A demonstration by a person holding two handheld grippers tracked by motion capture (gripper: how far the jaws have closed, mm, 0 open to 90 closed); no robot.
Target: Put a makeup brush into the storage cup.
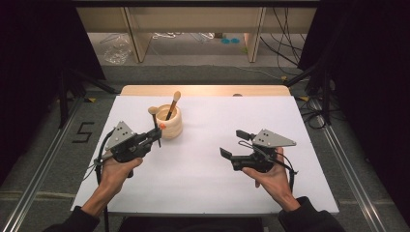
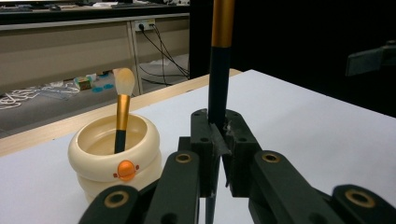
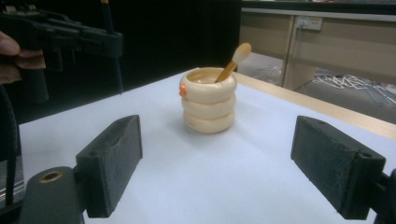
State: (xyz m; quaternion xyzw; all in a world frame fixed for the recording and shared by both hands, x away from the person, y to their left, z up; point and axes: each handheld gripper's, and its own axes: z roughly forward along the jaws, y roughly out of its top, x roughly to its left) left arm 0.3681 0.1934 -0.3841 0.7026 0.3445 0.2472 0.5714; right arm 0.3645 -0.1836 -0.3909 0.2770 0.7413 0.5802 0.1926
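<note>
A cream ringed pot (image 1: 171, 123) stands on the white table sheet (image 1: 203, 169), left of centre. One makeup brush (image 1: 173, 104) leans inside it, bristles up. My left gripper (image 1: 157, 137) sits just left of the pot, shut on the dark handle of a second brush (image 1: 154, 121) held upright. In the left gripper view the jaws clamp that handle (image 2: 218, 88), with the pot (image 2: 114, 158) and its brush (image 2: 122, 112) to the left. My right gripper (image 1: 232, 143) is open and holds nothing, right of centre. Its pads (image 3: 112, 163) frame the pot (image 3: 208, 100).
The wooden table edge (image 1: 203, 90) runs along the far side of the sheet. Beyond it are shelving legs and cables on the floor (image 1: 285, 53). Dark curtains flank both sides. In the right gripper view the left gripper (image 3: 114, 44) hangs at the upper left.
</note>
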